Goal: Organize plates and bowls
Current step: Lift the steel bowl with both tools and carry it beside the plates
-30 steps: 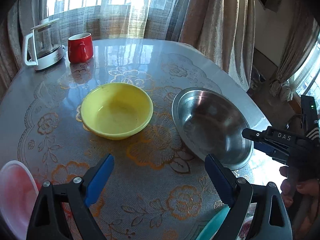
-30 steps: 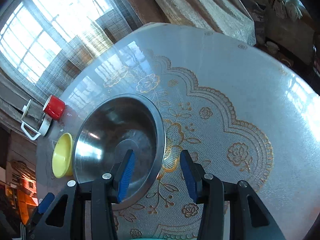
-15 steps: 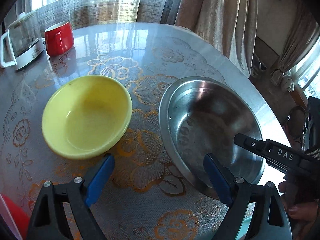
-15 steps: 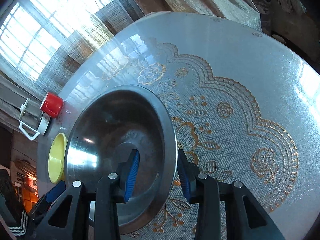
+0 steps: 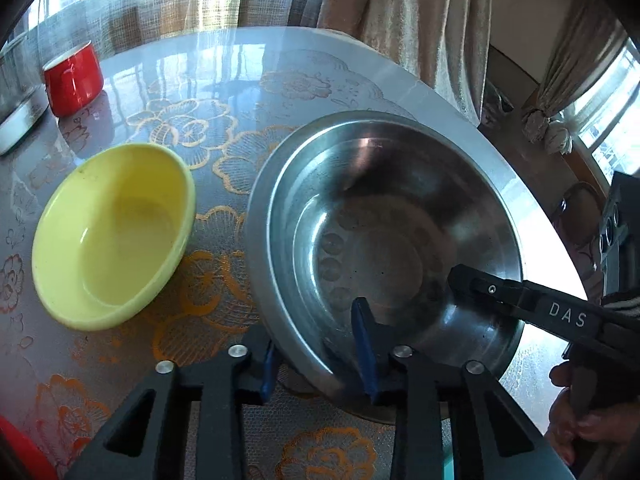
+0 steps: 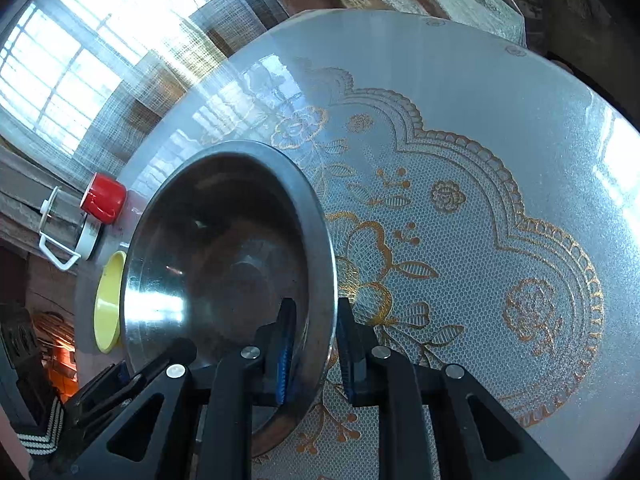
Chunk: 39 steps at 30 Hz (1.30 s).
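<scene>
A large steel bowl [image 5: 380,216] sits near the table's right edge, with a smaller yellow bowl [image 5: 112,236] just left of it. My left gripper [image 5: 314,360] straddles the steel bowl's near rim, one pad outside and one inside. Its jaws are closing and a narrow gap still shows at the rim. In the right wrist view my right gripper [image 6: 316,354] is closing on the steel bowl [image 6: 224,264] and pinches its rim, one pad inside and one outside. The right gripper's inner finger [image 5: 520,304] reaches into the bowl from the right. The yellow bowl [image 6: 107,300] peeks out behind.
A red mug [image 5: 74,76] and a glass kettle [image 5: 16,116] stand at the far left of the round table [image 5: 248,60]. Something red [image 5: 20,452] lies at the near left corner. A person's hand [image 5: 576,432] holds the right gripper beyond the table edge. Curtains hang behind.
My left gripper moved right and lower, from facing both bowls to straddling the steel bowl's rim, and its jaws narrowed sharply. The right gripper's jaws narrowed onto the rim.
</scene>
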Available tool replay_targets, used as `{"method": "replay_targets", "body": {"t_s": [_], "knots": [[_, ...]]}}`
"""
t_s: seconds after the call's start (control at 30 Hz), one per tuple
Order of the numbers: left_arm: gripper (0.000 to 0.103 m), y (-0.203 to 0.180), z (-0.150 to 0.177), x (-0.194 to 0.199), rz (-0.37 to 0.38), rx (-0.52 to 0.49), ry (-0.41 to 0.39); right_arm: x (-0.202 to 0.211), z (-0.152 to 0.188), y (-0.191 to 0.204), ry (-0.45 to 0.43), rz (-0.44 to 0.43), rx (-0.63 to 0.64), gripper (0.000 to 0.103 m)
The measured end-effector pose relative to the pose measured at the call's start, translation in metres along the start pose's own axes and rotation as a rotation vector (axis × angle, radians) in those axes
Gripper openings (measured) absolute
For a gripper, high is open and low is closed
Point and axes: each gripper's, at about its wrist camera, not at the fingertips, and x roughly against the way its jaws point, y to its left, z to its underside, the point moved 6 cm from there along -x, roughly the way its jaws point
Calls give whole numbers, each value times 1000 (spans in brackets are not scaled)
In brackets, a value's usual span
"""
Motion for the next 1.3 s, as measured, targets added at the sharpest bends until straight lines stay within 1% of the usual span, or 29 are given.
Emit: {"method": "replay_targets", "body": {"t_s": [0.03,0.1,0.27,0.37,0.57,0.73,0.87,1.0,1.3], "knots": [[30,-3,1,2,-15,-24,-13,0,1,-1,5,-3,-4,19],[30,-5,1,4,-16,-38,-29,1,4,-1,11,3,-6,14],[27,2,10,12,3,-7,-29,5,16,1,19,-1,-1,11],[27,7,17,19,-19,-9,-42,8,24,6,22,22,19,11],[27,18,37,32,-55,-19,-54,12,43,17,25,33,48,11],[27,24,44,51,-88,-31,-103,18,55,28,11,17,66,11],[27,27,49,63,-81,-10,-122,20,60,36,-4,5,70,11],[27,32,59,78,-91,-1,-148,24,67,48,-23,1,84,11],[27,43,80,111,-93,31,-197,47,95,69,-42,-20,133,11]]}}
